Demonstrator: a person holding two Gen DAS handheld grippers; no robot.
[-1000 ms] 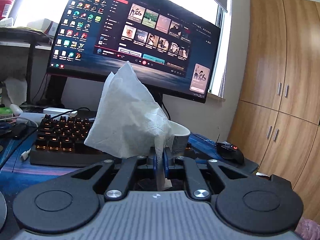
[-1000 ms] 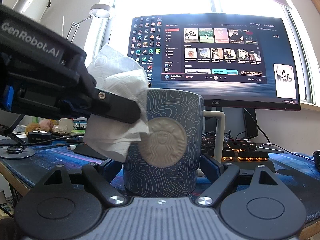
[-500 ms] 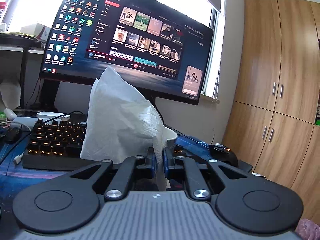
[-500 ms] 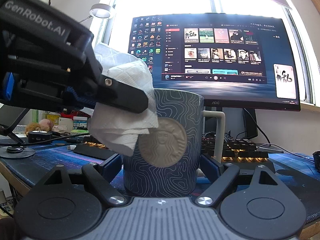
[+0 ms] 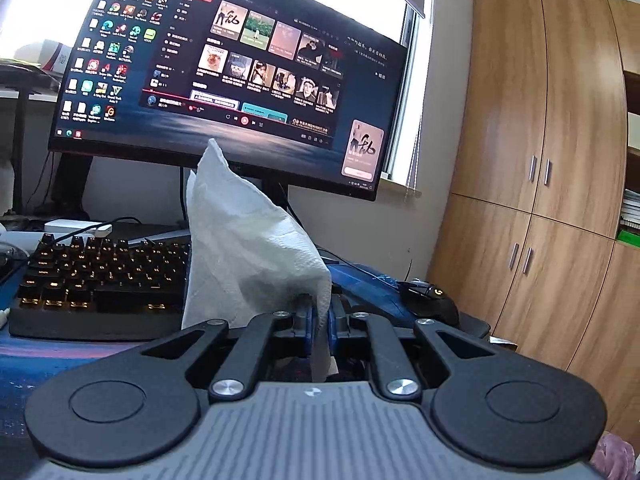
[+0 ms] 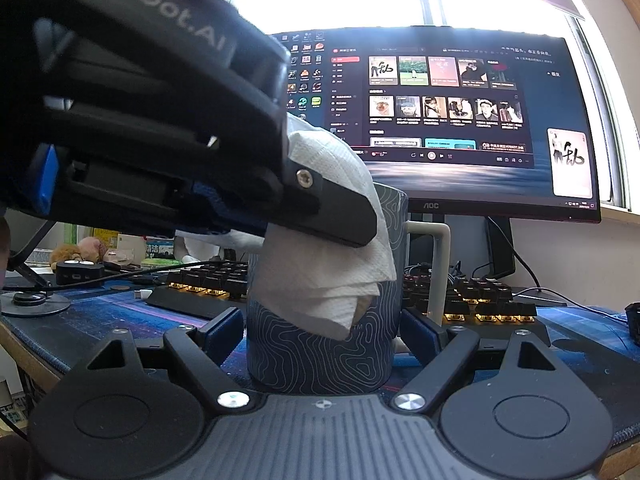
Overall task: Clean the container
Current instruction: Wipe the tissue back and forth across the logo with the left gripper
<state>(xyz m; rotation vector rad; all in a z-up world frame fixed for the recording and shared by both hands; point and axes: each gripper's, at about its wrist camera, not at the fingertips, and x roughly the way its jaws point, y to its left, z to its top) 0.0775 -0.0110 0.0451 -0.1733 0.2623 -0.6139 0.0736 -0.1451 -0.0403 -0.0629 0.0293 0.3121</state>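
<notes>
Left tongs (image 6: 360, 232) risen over mug (image 6: 320, 344) rim, clamping tissue (image 6: 336, 264), right tongs (image 6: 320, 332) gripping mug.

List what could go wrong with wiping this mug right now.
1. The tissue drapes over the mug front; its loose folds may snag or tear.
2. The right gripper brackets the mug, but whether it grips is unclear; a push might tip it toward the keyboard.
3. The left gripper pinches one corner, which might slip.

Paper towel (image 6: 320, 280): white, embossed, crumpled, matt. Mug (image 6: 320, 352): glazed ceramic, blue w/ fine line pattern. Cabinet (image 5: 540, 160), right of frame: wood-grain, satin; metal handles. Gripper bodies: matt black plastic.
</notes>
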